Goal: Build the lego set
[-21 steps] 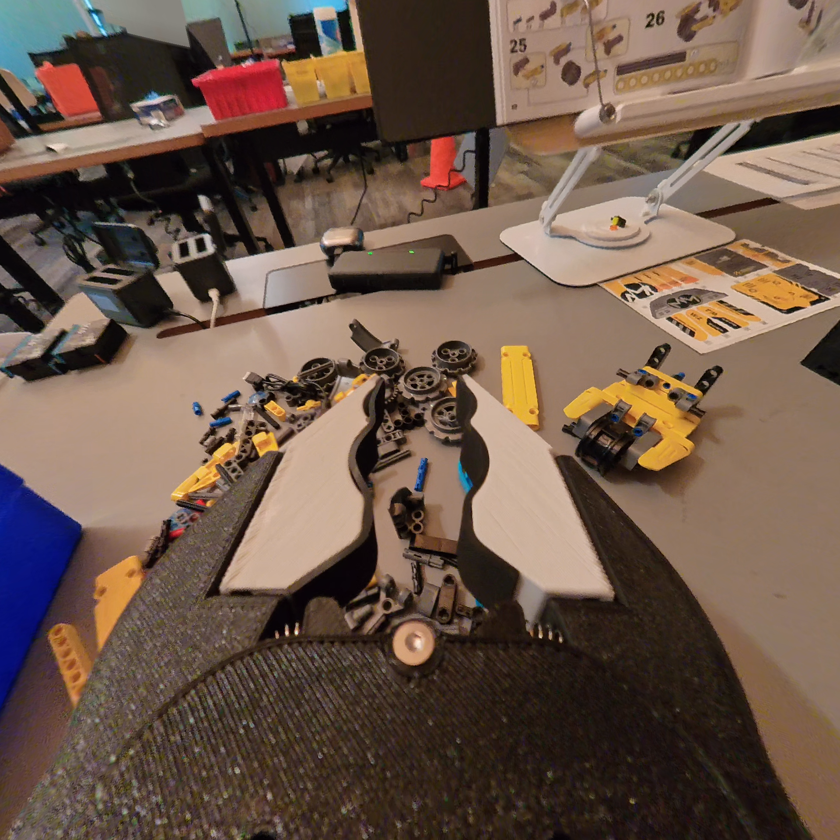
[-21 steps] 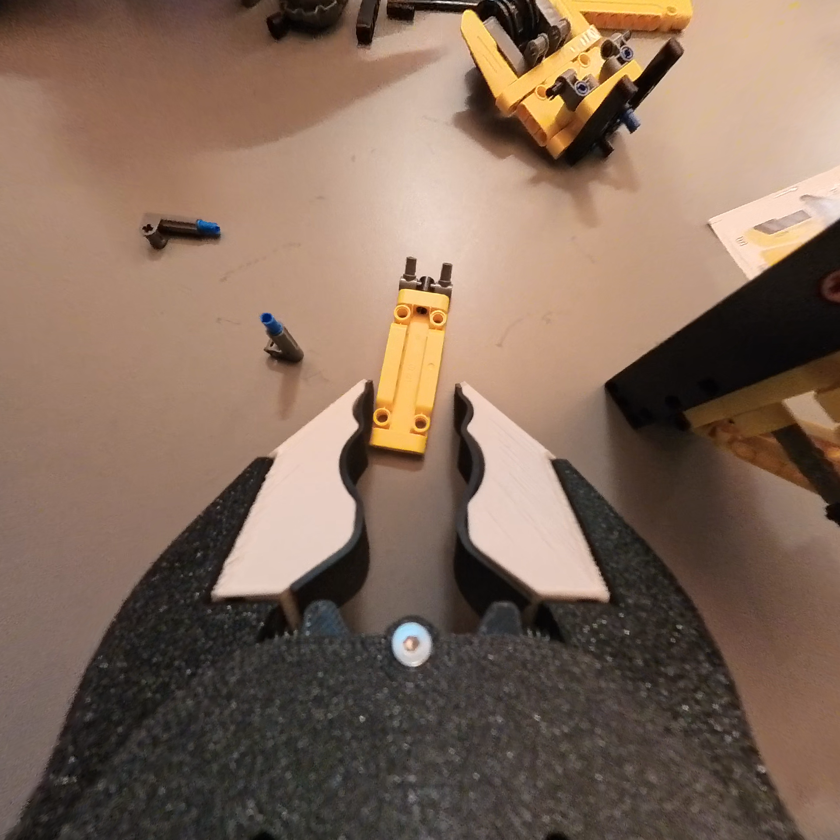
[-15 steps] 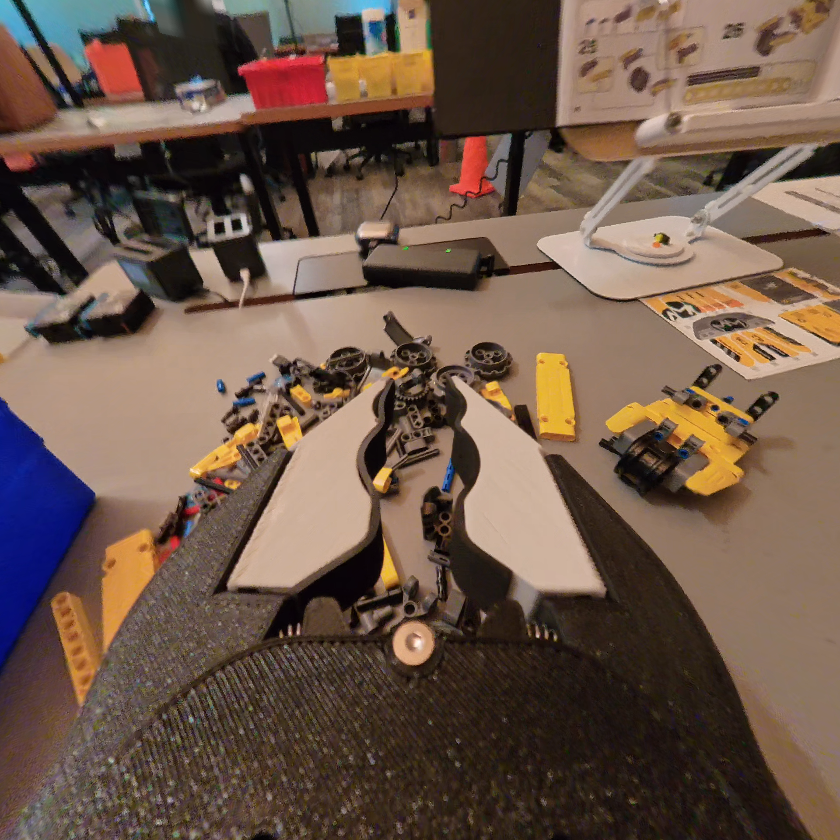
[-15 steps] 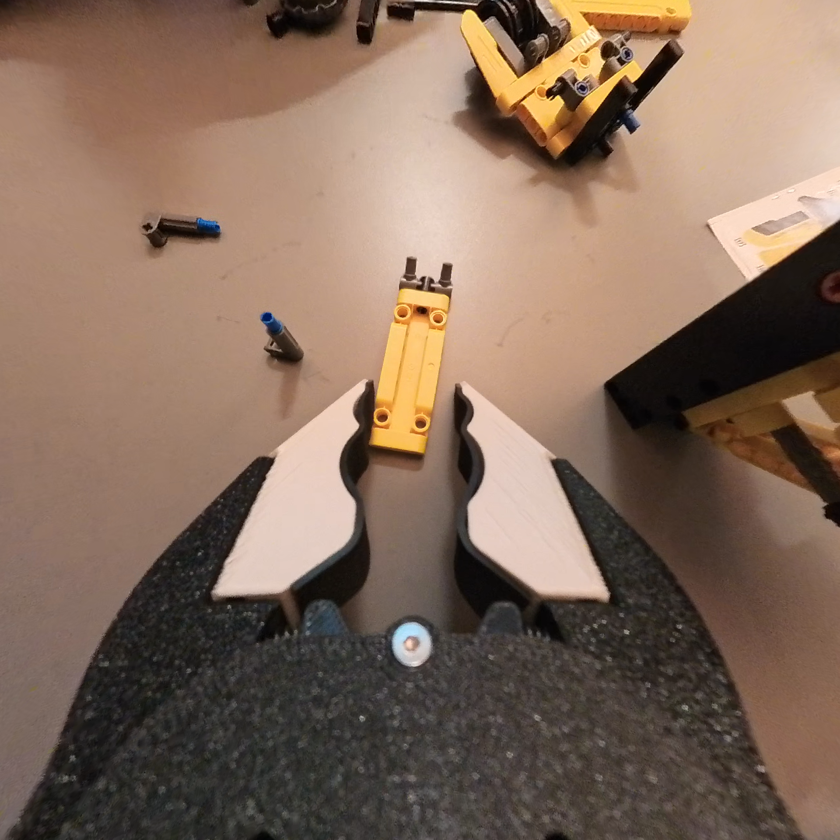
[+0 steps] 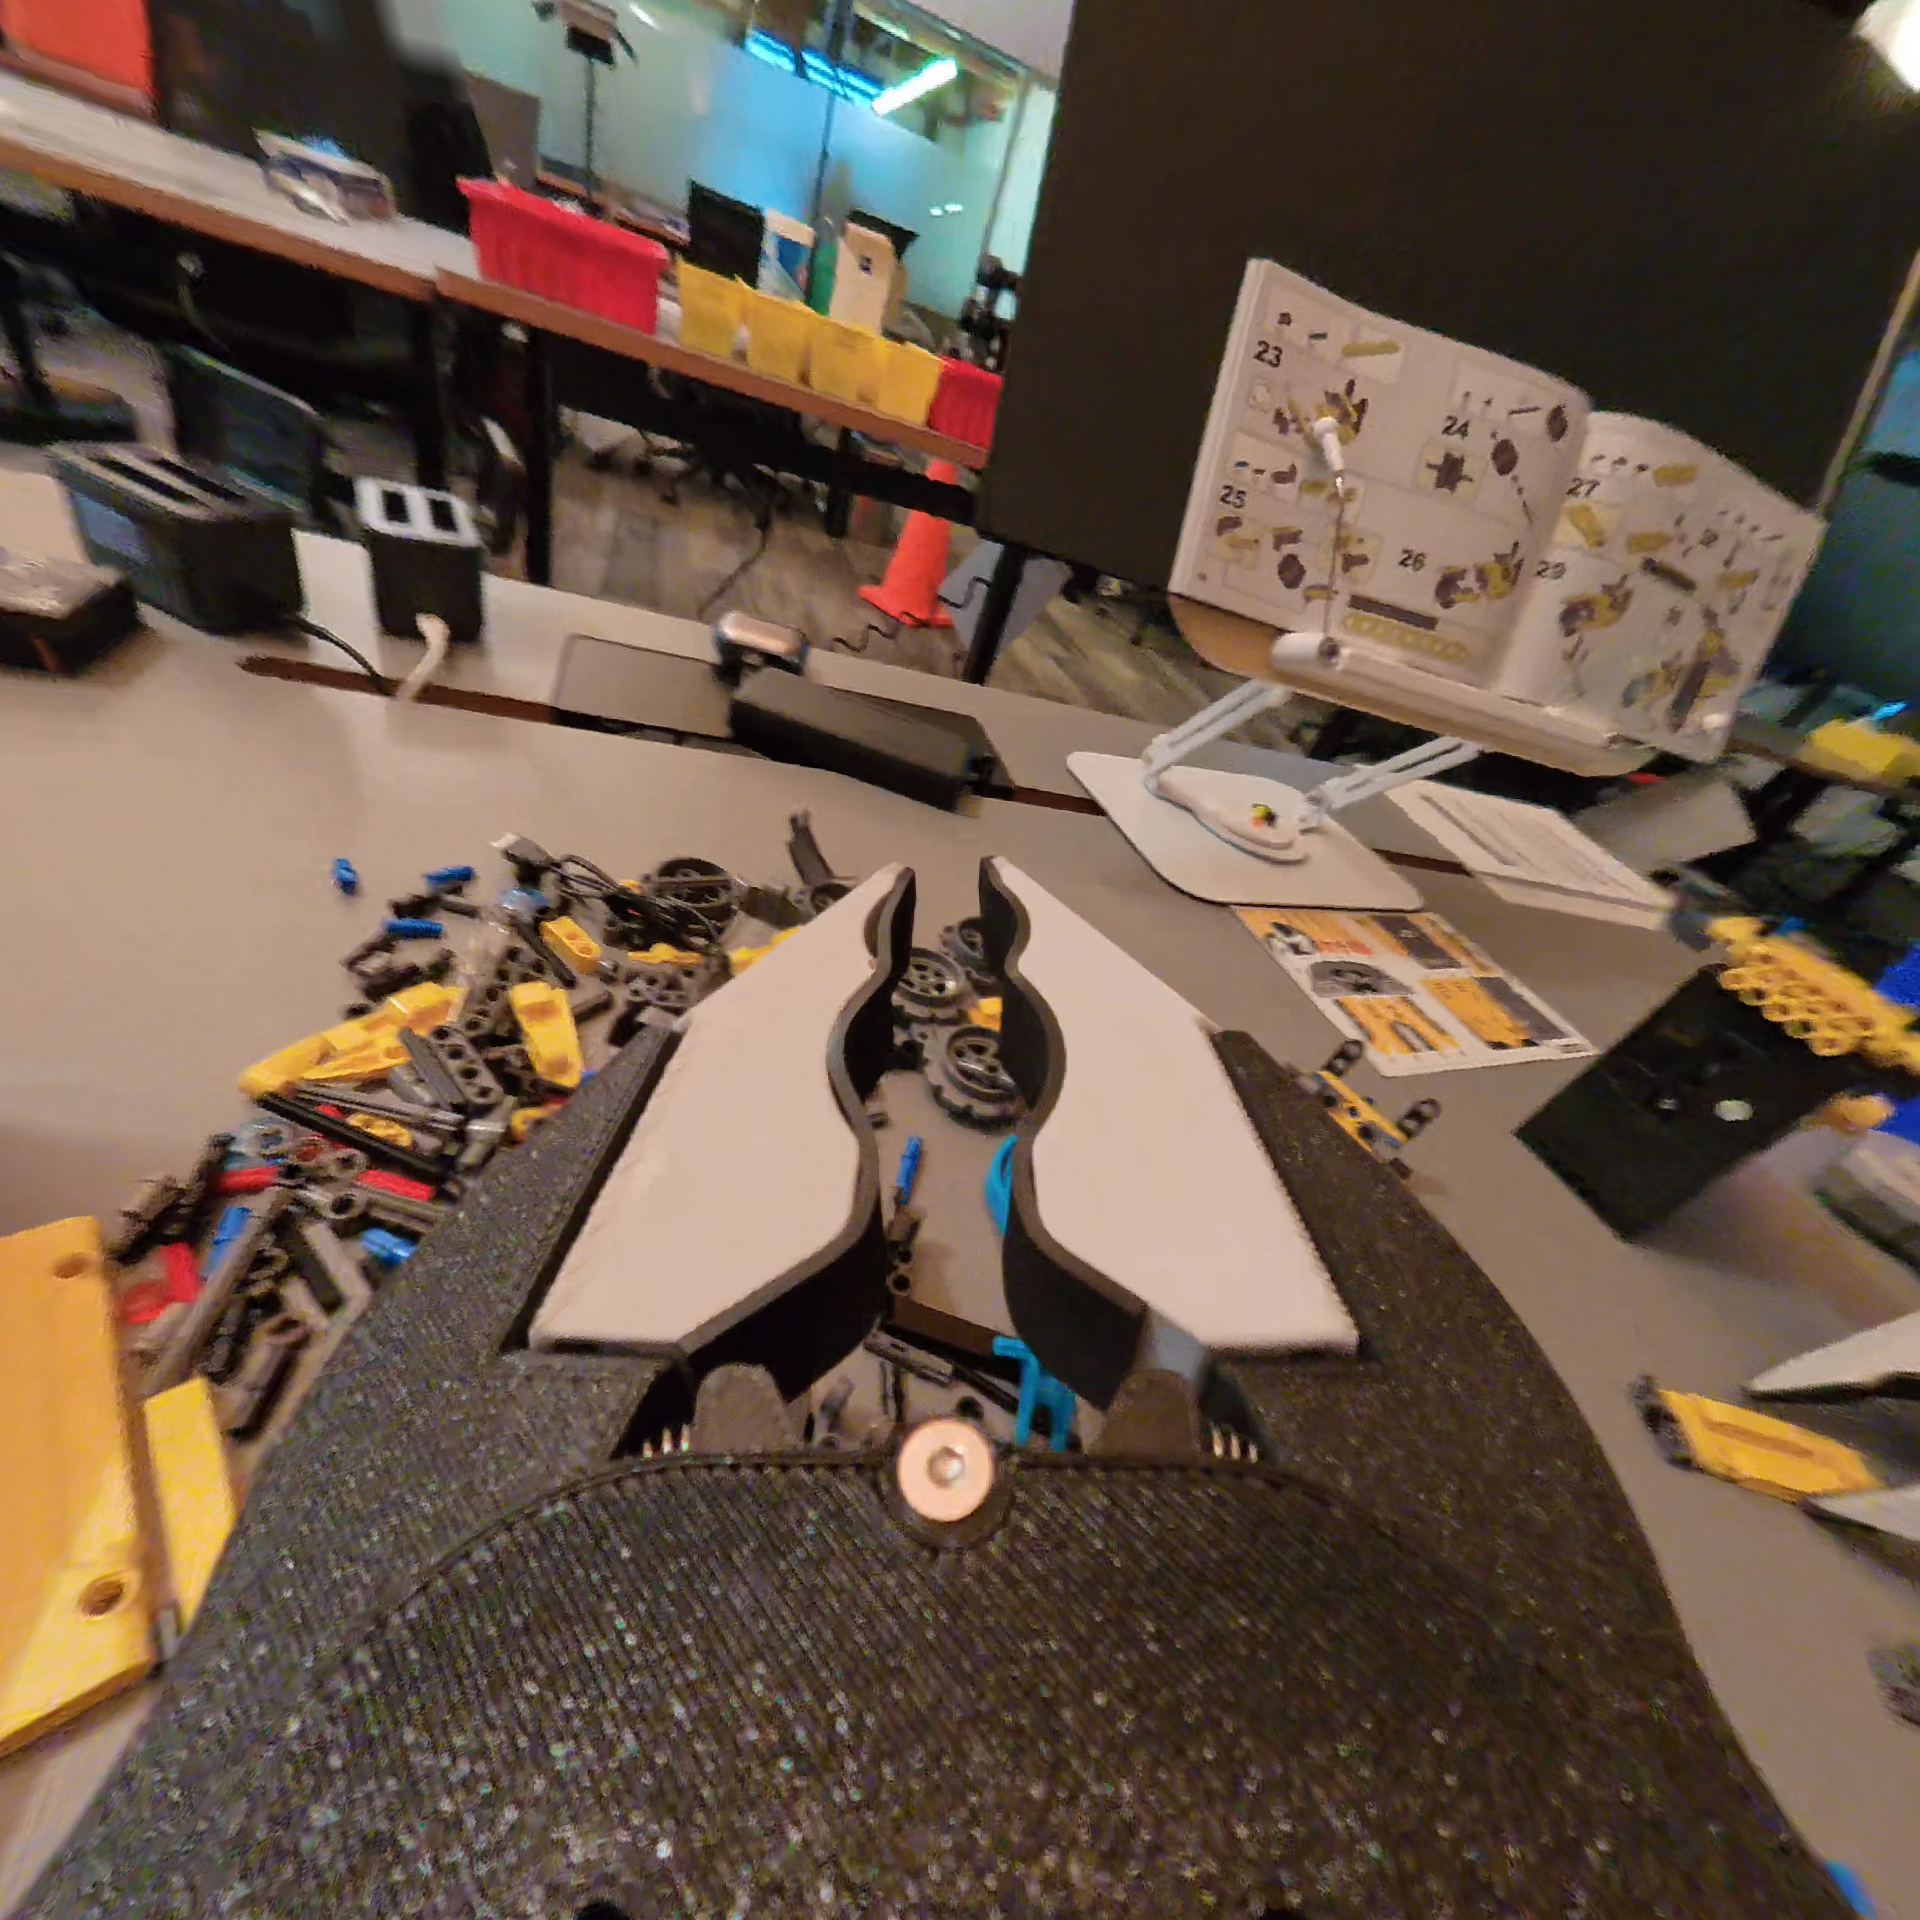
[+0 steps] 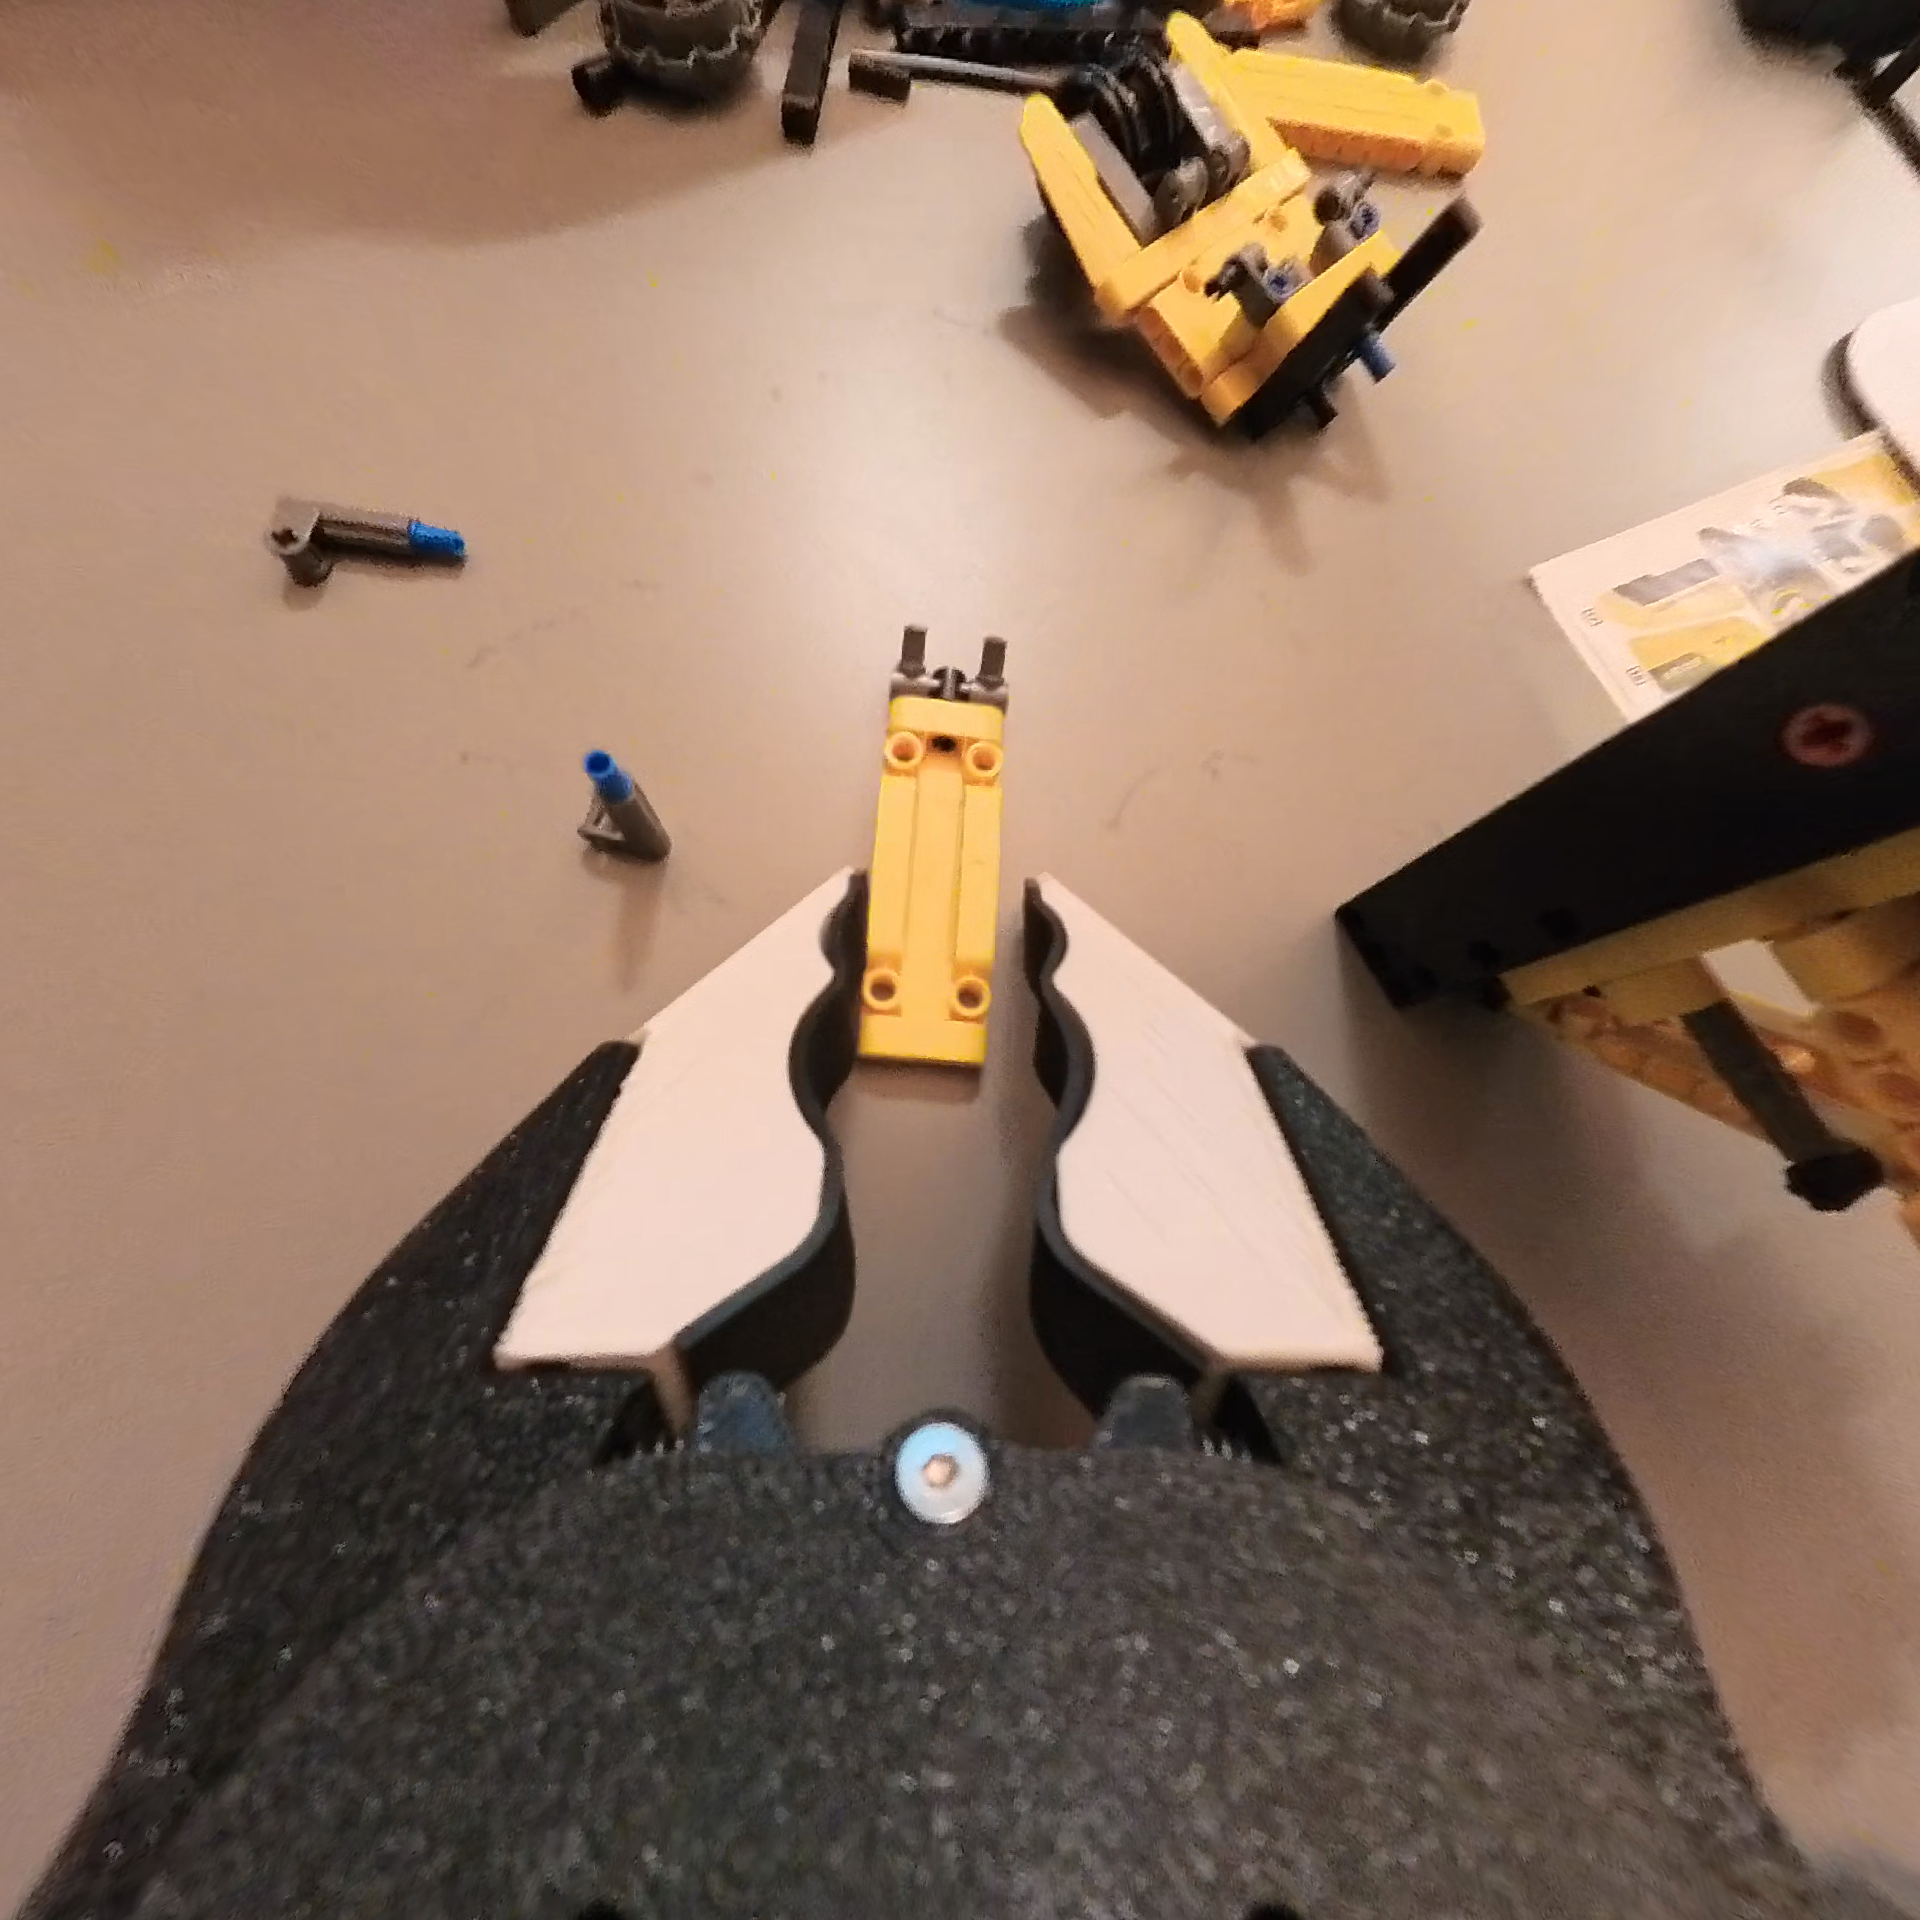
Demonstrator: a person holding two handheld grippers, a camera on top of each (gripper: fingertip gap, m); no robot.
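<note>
My right gripper (image 6: pixel 942 883) is open, its fingertips on either side of the near end of a flat yellow panel (image 6: pixel 935 935) lying on the table. I cannot tell whether they touch it. A dark grey connector (image 6: pixel 951 665) sits on the panel's far end. My left gripper (image 5: pixel 945 883) is open with a narrow gap and empty. It hovers over a heap of loose black, yellow and blue building parts (image 5: pixel 468 1039) and black wheels (image 5: pixel 966 1049). The left wrist view also shows the yellow panel (image 5: pixel 1756 1444) at the far right.
A partly built yellow model (image 6: pixel 1236 218) lies beyond the panel. Two small grey-and-blue pins (image 6: pixel 364 535) (image 6: pixel 623 810) lie to its left. A black block with yellow beams (image 6: pixel 1662 810), a sticker sheet (image 5: pixel 1403 987), and a booklet on a stand (image 5: pixel 1455 540) are on the right. The grippers' ends are close to 35 cm from one another. To reach the dark grey connector (image 6: pixel 951 665) in a straight line is about 5 cm for my right fingers, about 30 cm for my left. Look for it in the left wrist view (image 5: pixel 1638 1416) too.
My left gripper has risen, tilted up and swung right, and its jaws have narrowed. My right gripper has edged slightly forward along the yellow panel.
</note>
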